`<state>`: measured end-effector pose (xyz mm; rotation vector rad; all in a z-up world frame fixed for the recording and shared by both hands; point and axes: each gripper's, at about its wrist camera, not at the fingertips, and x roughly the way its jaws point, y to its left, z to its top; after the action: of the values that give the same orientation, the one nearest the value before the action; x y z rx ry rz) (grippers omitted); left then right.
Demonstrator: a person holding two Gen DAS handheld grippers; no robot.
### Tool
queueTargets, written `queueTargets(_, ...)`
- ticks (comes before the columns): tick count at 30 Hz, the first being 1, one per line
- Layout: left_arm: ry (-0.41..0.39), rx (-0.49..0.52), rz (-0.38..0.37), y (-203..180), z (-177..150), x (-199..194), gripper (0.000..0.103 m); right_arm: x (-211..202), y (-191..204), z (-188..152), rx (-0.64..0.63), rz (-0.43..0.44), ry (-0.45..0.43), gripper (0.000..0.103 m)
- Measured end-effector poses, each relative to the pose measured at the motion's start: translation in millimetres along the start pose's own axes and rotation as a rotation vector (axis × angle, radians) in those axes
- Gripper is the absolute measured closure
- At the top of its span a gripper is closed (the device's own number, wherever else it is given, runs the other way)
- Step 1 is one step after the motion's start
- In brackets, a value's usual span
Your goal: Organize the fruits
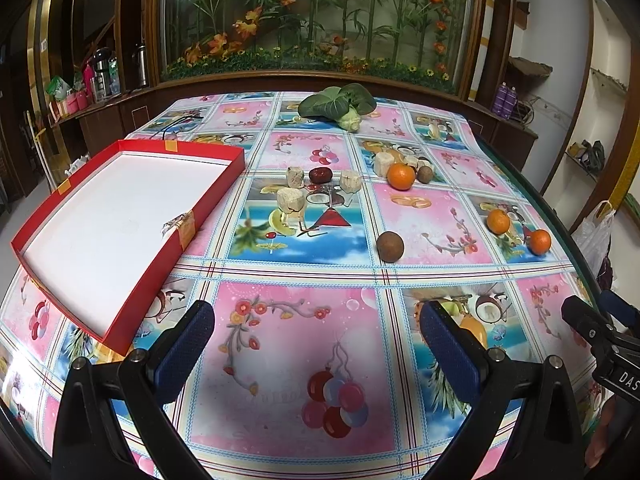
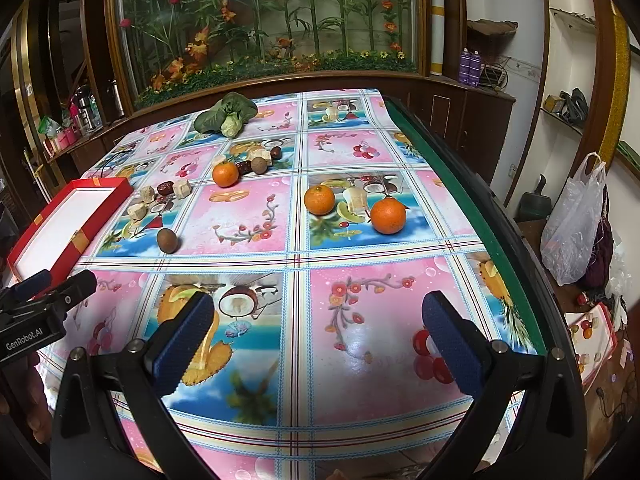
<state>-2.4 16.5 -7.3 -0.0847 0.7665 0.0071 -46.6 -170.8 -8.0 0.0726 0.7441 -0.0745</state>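
A red box with a white floor [image 1: 120, 216] [image 2: 64, 216] lies empty at the table's left. Three oranges [image 1: 401, 176] [image 1: 498, 221] [image 1: 540, 241] sit mid-table and right; the right wrist view shows them as [image 2: 225, 174] [image 2: 319, 199] [image 2: 388, 216]. A brown round fruit [image 1: 390, 246] [image 2: 167, 240] lies nearer, another [image 1: 425, 174] beside the far orange. A dark red fruit [image 1: 320, 175] and several pale chunks [image 1: 289, 199] cluster near the box. My left gripper [image 1: 316, 340] hovers open over the near tablecloth. My right gripper [image 2: 318, 336] is open too, nothing between its fingers.
A leafy green vegetable [image 1: 338, 106] [image 2: 226, 116] lies at the table's far end. The table's green edge [image 2: 472, 184] runs along the right. A white plastic bag [image 2: 576, 224] hangs beyond it. A glass case of artificial flowers [image 1: 312, 20] stands behind the table.
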Motion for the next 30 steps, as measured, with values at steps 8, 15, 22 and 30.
queueTargets(8, 0.003, -0.003, 0.001, 0, -1, 2, 0.001, 1, 0, -1, 0.000, 0.000, -0.001, 0.000)
queueTargets(15, 0.007, -0.002, 0.002, 3, -4, 5, 0.001, 3, -7, -4, 0.000, -0.002, 0.004, 0.000)
queueTargets(22, 0.024, -0.003, -0.005, -1, -5, 14, 0.001, 28, -39, 8, 0.030, -0.021, 0.017, 0.001)
queueTargets(30, 0.060, 0.013, 0.002, -9, 0, 32, 0.005, 83, -63, 41, 0.057, -0.023, 0.109, 0.037)
